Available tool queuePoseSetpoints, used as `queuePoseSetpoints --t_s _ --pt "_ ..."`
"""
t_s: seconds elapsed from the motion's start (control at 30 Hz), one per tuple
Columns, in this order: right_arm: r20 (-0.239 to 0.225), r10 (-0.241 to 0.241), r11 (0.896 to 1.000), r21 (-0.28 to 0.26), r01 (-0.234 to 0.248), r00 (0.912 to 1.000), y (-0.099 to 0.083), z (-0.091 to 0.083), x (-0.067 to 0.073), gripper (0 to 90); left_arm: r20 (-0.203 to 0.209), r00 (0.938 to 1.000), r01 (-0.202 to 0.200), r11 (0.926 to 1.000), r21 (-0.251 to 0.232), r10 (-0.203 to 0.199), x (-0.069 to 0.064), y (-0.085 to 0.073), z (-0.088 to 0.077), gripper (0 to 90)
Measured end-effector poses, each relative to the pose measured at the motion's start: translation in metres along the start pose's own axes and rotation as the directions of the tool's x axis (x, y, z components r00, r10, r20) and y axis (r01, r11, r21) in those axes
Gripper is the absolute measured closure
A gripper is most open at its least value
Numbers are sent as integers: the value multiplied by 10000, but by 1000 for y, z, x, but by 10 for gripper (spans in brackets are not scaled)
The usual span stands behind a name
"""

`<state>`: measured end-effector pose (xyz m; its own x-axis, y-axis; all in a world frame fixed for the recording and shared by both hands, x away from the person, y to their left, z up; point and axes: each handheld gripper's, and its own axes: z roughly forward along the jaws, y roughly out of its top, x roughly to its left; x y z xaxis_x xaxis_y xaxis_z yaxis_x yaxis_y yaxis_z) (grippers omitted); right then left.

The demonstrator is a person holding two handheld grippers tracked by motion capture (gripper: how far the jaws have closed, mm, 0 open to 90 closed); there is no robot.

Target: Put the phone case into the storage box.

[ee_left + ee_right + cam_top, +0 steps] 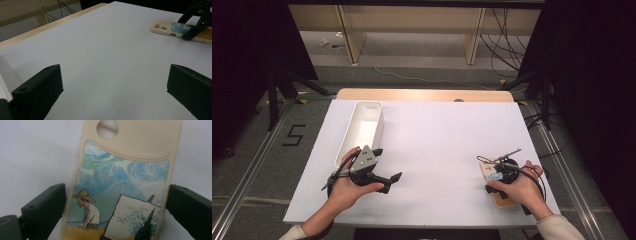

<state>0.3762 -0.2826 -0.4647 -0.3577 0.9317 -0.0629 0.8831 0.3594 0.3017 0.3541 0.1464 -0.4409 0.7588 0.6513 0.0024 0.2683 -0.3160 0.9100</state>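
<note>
Phone case point(120, 195): cream, flat on the table point(437, 145) at 4 o'clock, near the front-right edge. Right gripper view alone shows its print: swirled sky, straw-hatted painter, easel. Right gripper point(115, 202) spread, one jaw either side of the case, not clamped. Left gripper point(382, 172) at 8 o'clock, spread, empty, beside the tray point(362, 131). Floor mark point(293, 135) reads "5". Table centre bare.

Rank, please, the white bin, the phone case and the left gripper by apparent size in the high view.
1. white bin, clearly largest.
2. left gripper.
3. phone case, partly hidden under the right hand, so its rank against the gripper is unsure.
</note>
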Motion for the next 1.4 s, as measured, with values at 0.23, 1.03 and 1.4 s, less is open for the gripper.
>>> queuePoseSetpoints --t_s 0.23,1.03,1.4 --pt "-73 125 9999 66 -125 9999 1 1 -1 42 7 10000 -6 10000 5 6 0 0 0 0" --pt "-315 464 9980 448 -450 9984 5 3 -5 45 30 10000 -17 10000 24 17 -1 0 1 0" --pt "-335 679 9967 459 -663 9971 5 2 -5 52 26 10000 -16 10000 18 16 -1 0 1 0"
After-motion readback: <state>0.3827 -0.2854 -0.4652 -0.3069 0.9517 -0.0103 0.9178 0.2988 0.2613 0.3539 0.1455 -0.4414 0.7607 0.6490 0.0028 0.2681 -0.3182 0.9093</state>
